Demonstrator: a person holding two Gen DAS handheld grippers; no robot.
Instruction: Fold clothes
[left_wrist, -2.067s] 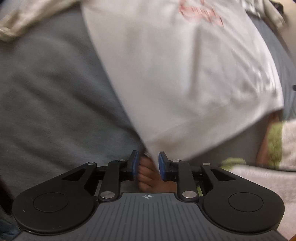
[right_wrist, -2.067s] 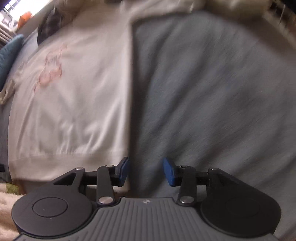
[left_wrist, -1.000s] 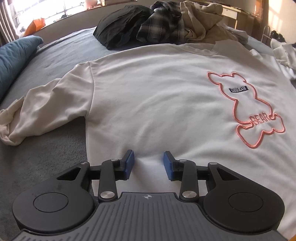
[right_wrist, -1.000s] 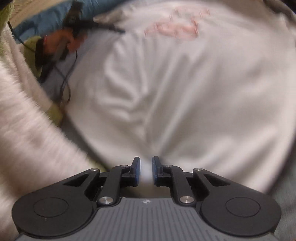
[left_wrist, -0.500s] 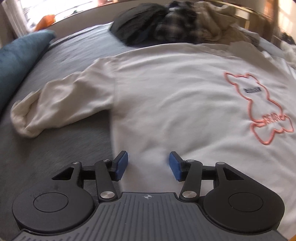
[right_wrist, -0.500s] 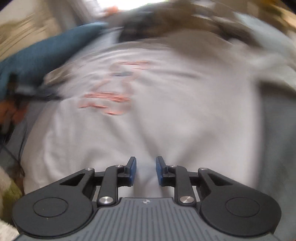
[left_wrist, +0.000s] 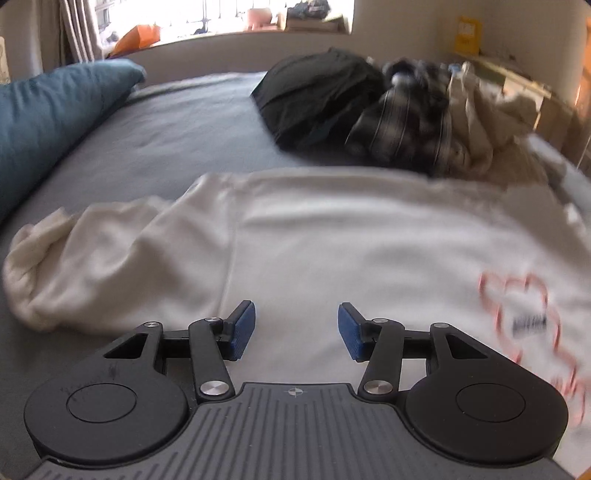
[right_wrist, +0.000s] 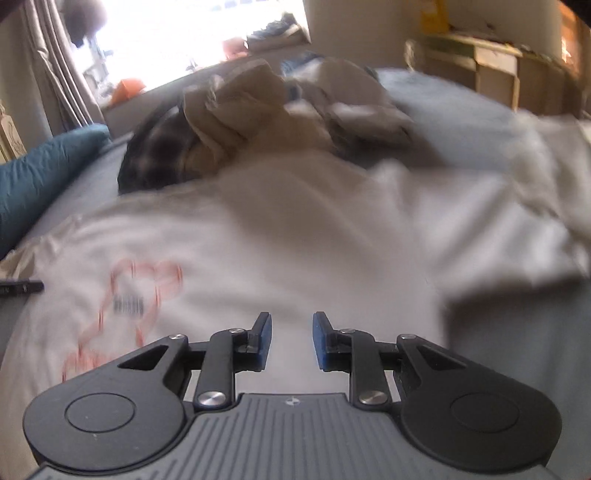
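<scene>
Both grippers have lifted back from the white sweatshirt (left_wrist: 351, 243) since a second ago, when the right one was nipped close over its fabric. That sweatshirt now lies spread front-up on the grey bed (left_wrist: 177, 129), its pink bear outline (left_wrist: 524, 314) blurred, one sleeve (left_wrist: 92, 266) bunched out to the side. The left gripper (left_wrist: 296, 329) hangs over the cloth with its blue pads spread apart, nothing between them. The right gripper (right_wrist: 291, 340) stands narrowly parted, also empty. A pile of dark and beige clothes (left_wrist: 388, 110) sits beyond, a teal pillow (left_wrist: 48, 118) at the bed's edge
</scene>
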